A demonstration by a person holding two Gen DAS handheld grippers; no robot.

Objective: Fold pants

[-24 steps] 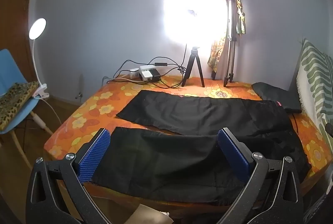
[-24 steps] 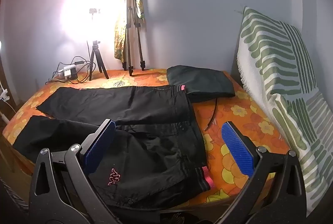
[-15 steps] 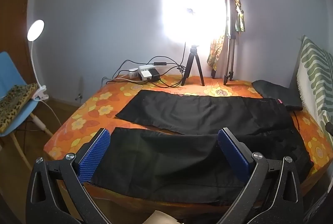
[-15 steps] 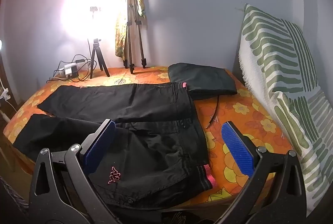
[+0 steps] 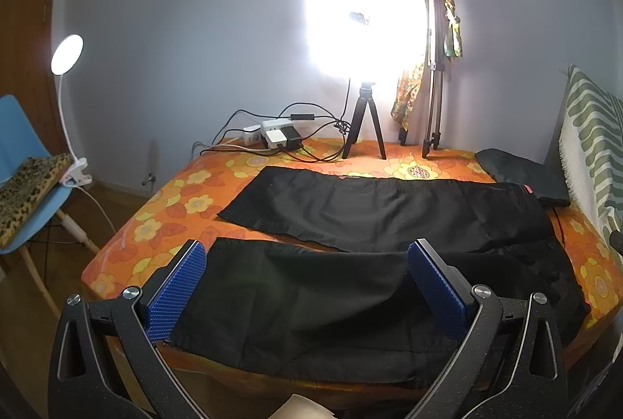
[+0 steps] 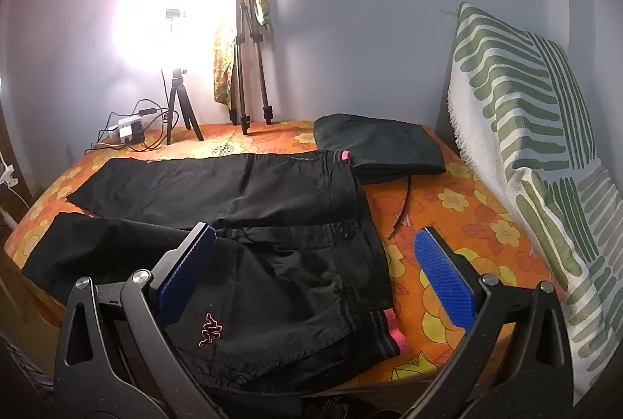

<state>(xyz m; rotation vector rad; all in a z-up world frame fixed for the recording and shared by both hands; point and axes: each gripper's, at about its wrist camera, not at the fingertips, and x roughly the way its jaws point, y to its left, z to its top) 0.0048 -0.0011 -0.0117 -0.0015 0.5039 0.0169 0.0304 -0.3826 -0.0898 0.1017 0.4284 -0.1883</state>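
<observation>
Pants point(image 5: 381, 220) spread flat ahead of both grippers.
Left gripper point(image 5: 307, 286) and right gripper point(image 6: 315, 271) are held wide apart, nothing gripped.

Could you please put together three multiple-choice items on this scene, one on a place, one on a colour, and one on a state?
1. Where does the folded dark garment lie?
A. Past the waistband of the black pants, near the green-striped cushion
B. On the blue chair
C. Under the tripods

2. What colour is the small logo on the pants?
A. Yellow
B. Pink
C. Green

3. How do the two hand-held grippers stand?
A. Both shut on a pant leg
B. Left shut, right open
C. Both open, holding nothing

Answers:
1. A: it lies on the flowered tablecloth just beyond the waistband, beside the cushion.
2. B: the outline stitched near the hip reads pink.
3. C: the left hand-held gripper and right hand-held gripper each show blue pads wide apart, with the pants lying flat beyond them.
</observation>
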